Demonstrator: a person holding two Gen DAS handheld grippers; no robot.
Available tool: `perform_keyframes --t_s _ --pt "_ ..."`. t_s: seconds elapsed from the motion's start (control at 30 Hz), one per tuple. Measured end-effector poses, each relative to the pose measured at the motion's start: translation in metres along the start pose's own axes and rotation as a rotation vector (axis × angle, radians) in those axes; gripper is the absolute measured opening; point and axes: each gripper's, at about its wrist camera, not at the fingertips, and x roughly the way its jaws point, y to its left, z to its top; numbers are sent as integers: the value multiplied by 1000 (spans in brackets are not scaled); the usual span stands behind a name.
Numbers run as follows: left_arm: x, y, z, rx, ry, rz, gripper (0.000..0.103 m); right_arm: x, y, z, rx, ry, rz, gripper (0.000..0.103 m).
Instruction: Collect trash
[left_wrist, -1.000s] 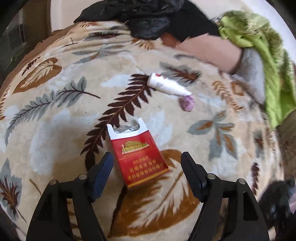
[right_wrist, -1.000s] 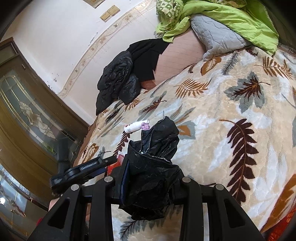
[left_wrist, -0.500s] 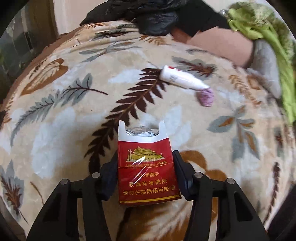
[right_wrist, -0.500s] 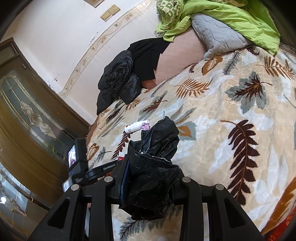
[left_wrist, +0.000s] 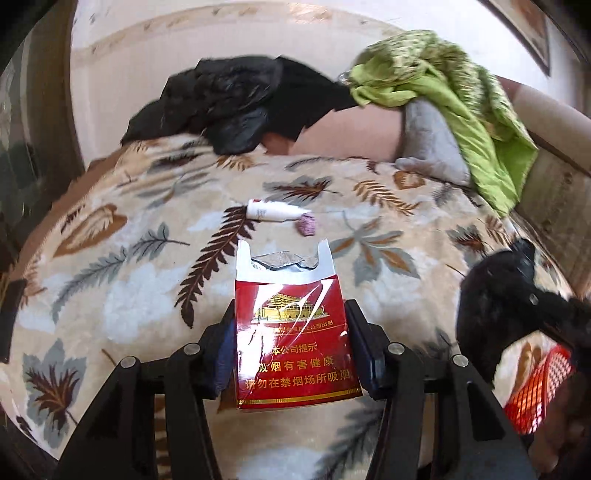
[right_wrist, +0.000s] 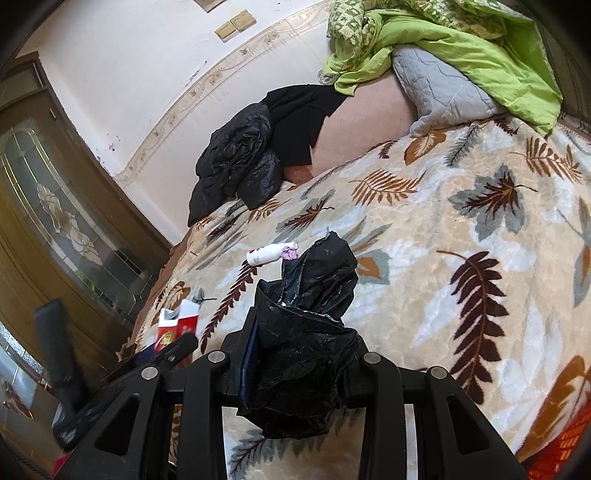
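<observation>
Now my left fingers are clamped on the red pack, one pad on each narrow side, and the pack sits upright between them with its torn white top and foil showing. From the right wrist view the pack appears low at the left, above the blanket and apart from it. My right fingers are partly closed on the black bag, whose crumpled plastic bulges up and hangs down between the pads; its ragged mouth points away from me. Farther up the bed lies a white tube, flat on the blanket, with a small purple wad just beside its far end; both lie well apart from the pack and the bag. At the head of the bed sit a black heap of clothes, a grey pillow and a green quilt. In the left wrist view the bag shows dark at the right edge, blurred.
</observation>
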Motion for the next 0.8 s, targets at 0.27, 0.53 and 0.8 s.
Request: perform_keyframes --t_s 0.27,0.53,0.8 --pt "-11 -17 -11 88 -66 37 53 -19 4 -13 -29 -12 -8 37" --pt "-8 -21 -16 118 -85 49 53 -14 10 -13 -46 5 -23 37" --pt "-1 -18 -16 106 -77 50 53 -10 14 -14 -64 21 -22 37"
